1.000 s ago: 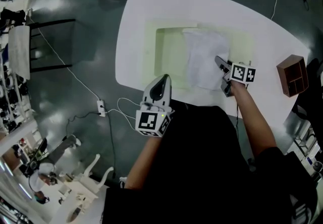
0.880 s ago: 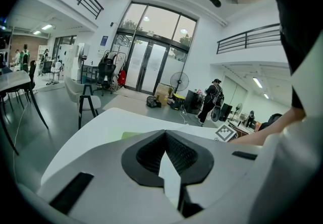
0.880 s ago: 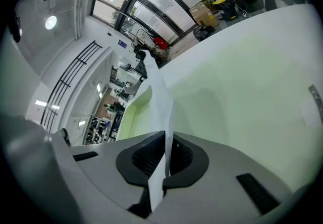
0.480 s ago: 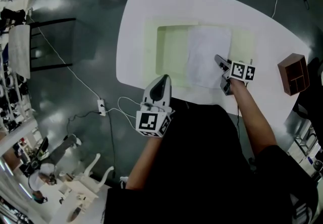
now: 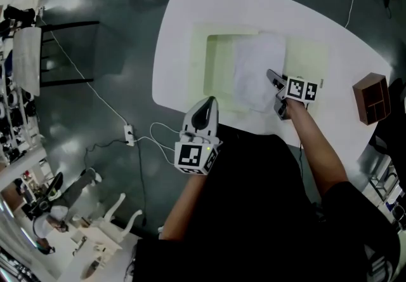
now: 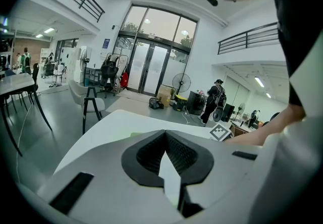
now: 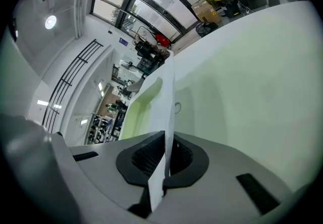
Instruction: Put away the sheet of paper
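A white sheet of paper lies over a pale green folder spread on the white table. My right gripper is shut on the sheet's near right corner. In the right gripper view the sheet stands edge-on between the closed jaws, above the green folder. My left gripper rests at the folder's front edge. In the left gripper view its jaws are closed on a thin pale sliver, greenish at the bottom, which looks like the folder's flap.
A brown wooden box stands at the table's right end. On the floor to the left run a cable and a power strip, with chairs beyond. Several people stand far off across the hall.
The right gripper has carried the sheet a little to the left over the folder, and the sheet lies flatter than before. The left gripper has stayed in place.
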Demonstrator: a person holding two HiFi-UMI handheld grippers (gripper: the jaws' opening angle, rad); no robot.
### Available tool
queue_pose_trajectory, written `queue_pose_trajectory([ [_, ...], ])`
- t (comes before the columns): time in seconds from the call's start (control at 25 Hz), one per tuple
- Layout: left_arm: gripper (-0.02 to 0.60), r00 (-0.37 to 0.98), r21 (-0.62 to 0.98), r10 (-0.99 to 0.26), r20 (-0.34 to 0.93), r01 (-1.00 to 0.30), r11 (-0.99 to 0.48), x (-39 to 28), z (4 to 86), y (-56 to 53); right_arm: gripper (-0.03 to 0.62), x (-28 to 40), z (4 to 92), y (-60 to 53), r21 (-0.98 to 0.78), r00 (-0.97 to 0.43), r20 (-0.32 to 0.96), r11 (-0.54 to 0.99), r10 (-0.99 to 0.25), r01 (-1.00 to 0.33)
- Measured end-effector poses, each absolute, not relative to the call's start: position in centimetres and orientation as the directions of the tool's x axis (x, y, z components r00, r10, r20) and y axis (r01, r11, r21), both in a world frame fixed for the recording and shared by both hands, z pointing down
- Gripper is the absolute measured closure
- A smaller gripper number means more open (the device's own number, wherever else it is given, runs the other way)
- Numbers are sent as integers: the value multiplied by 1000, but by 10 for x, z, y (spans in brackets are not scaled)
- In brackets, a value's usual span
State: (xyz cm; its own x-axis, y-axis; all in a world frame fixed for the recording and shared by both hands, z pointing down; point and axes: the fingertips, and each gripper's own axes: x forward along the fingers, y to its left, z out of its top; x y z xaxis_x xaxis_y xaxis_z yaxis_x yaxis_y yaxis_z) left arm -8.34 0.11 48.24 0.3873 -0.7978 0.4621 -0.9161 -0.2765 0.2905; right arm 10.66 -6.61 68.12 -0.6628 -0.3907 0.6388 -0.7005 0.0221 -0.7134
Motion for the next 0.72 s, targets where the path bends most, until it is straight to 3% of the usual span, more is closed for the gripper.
queue_pose_trajectory([
  [0.72,580,418,315,-790,448,-901,-298,-148,483,-31,594,41,692,-80,-690,-643,677,-4,-357,-724],
])
